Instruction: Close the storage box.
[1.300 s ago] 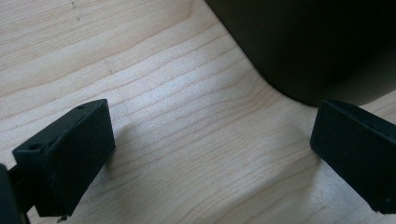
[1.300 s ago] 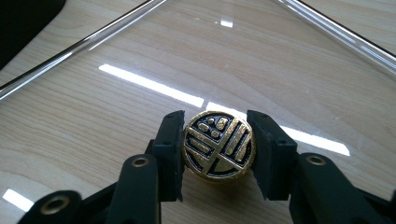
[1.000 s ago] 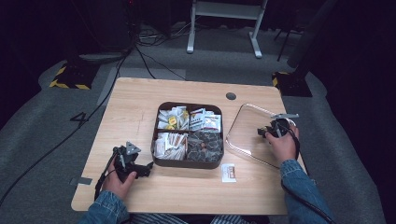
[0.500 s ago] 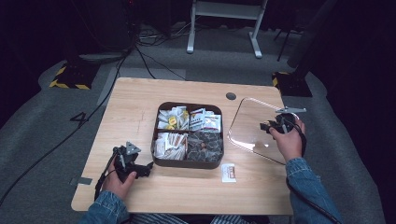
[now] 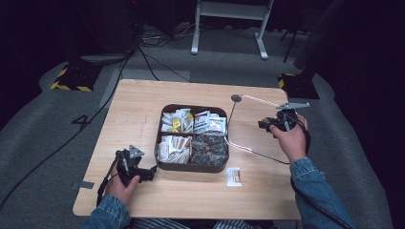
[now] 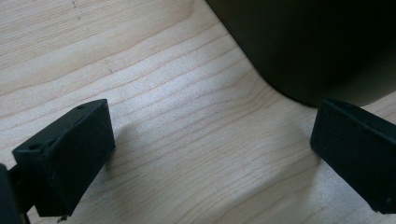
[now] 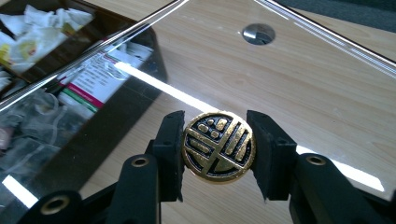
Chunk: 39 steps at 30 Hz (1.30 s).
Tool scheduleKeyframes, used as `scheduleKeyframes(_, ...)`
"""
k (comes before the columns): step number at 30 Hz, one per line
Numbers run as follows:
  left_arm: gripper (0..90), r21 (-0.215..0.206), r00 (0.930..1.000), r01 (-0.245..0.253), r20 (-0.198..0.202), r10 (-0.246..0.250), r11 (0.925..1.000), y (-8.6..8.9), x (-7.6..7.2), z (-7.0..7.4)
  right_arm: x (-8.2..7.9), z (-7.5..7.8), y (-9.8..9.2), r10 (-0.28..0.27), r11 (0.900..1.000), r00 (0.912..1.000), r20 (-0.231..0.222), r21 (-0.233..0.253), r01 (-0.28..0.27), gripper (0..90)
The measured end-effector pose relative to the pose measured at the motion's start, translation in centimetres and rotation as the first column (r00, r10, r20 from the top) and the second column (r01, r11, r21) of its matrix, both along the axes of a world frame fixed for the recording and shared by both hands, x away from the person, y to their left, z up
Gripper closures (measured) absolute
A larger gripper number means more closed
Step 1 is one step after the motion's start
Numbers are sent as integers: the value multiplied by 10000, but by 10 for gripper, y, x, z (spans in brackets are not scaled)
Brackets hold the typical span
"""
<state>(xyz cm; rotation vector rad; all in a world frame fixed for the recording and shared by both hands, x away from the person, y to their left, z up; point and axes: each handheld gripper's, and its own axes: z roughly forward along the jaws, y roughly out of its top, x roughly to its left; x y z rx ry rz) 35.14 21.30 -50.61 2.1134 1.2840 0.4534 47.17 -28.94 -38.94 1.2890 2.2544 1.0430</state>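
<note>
Cut off by the frame: dark box (image 6: 308, 42) top and right; packet (image 5: 233, 176) print too small.

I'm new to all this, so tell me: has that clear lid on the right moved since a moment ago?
Yes. The clear lid, gripped by its gold knob in the right gripper, lay flat beside the brown tray; now it is tipped up on edge.

We wear blue denim sleeves (image 5: 319, 191) on both arms. Each hand holds a black gripper: the left gripper (image 5: 135, 165) carries a grey three-cornered plate on top, as does the right gripper (image 5: 278, 121). Black cables trail from both. The right gripper's arms show round brass-ringed rivets; its jaws are blocky and matte.
</note>
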Motion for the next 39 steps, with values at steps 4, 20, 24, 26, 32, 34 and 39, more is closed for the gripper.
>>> scheduleKeyframes(4, 0, -6, 10000, -21, 2, 21, 10000, 0, 0, 0, 0, 6, 17, 314, 9995, 9995, 26, 73, -315, 595)
scheduleKeyframes(20, 0, -9, 10000, -21, 3, 21, 10000, 0, 0, 0, -4, 24, 91, 1555, 9872, 9878, 1, 354, -1554, 595)
scheduleKeyframes(24, 0, -19, 10000, 1, 1, -1, 10000, 0, 0, 0, -5, 27, 110, 1827, 9826, 9832, -45, 340, -1825, 595)
scheduleKeyframes(26, 0, -21, 10000, 9, -2, -9, 10000, 0, 0, 0, -6, 27, 120, 1888, 9814, 9820, -104, 363, -1883, 595)
scheduleKeyframes(32, 0, -15, 10000, 5, 0, -5, 10000, 0, 0, 0, -6, 25, 140, 2101, 9769, 9775, -166, 437, -2092, 595)
scheduleKeyframes(34, 0, -16, 10000, 14, 8, -14, 10000, 0, 1, 0, -7, 22, 152, 2266, 9733, 9738, -178, 410, -2257, 595)
scheduleKeyframes(39, 0, -26, 10000, 21, 8, -21, 10000, 0, 1, 0, -7, 17, 170, 2472, 9683, 9687, -210, 408, -2463, 595)
